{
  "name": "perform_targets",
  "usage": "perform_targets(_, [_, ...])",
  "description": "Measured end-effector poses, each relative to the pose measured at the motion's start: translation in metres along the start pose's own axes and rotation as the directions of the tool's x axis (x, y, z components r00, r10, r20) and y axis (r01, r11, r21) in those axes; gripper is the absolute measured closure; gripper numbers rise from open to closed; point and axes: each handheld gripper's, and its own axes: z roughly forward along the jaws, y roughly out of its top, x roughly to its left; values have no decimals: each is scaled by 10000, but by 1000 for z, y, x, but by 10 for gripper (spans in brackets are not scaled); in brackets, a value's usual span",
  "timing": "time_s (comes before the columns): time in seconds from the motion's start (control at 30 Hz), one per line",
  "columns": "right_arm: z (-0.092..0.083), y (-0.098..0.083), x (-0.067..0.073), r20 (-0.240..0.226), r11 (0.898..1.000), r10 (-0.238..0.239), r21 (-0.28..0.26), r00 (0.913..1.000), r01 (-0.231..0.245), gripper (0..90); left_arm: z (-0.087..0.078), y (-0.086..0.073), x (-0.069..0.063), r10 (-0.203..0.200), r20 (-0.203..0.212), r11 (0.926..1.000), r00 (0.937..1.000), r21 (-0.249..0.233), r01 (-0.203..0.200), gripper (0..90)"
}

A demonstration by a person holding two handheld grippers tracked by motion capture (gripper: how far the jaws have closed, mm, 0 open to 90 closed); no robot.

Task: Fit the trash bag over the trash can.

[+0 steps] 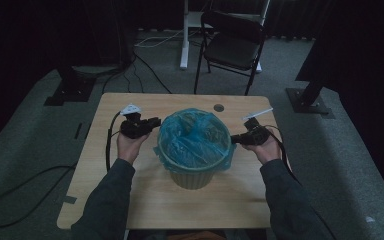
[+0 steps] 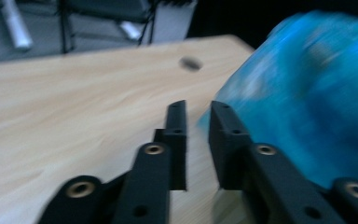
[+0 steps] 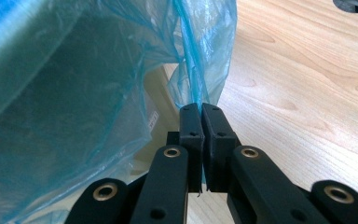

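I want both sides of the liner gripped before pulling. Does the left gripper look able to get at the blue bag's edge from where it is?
Probably yes. The left gripper has its jaws apart right beside the blue bag, nothing between them, while the right gripper pinches the other side.

Beyond the jaws we see the pale wooden table (image 1: 130, 180), its grain running bare on either side of them, and a small round grommet hole (image 1: 219, 107) sits in its far edge, ahead of the jaws and between the two pairs. Farther off, past the table's far edge, we find a dark folding chair (image 1: 232, 45) on the grey carpet (image 1: 30, 150), with a white stand leg (image 1: 184, 35) just to its left. Left of the left-hand jaws, off the table, black cables (image 1: 25, 187) loop across the carpet.
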Motion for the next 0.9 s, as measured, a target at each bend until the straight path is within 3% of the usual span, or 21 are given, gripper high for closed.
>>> perform_targets(0.13, [0,3,3,-19,10000,-47,-50,10000,47,874,-4,13,-4,17,84,9993,10000,-365,-14,661])
perform_targets(0.37, [1,10,9,-65,9996,-203,-184,9998,201,871,0,41,-13,363,313,9983,9989,-468,-348,632])
perform_targets(0.67, [-2,17,13,-90,9990,-332,-315,9994,329,871,20,64,-26,902,827,9957,9925,133,-916,603])
perform_targets(0.73, [-2,18,13,-99,9989,-346,-333,9994,343,871,28,67,-26,781,1186,9962,9899,292,-821,598])
perform_targets(0.9, [-1,18,12,-122,9990,-344,-302,9993,340,871,36,74,-35,1144,1557,9906,9812,573,-1246,592])
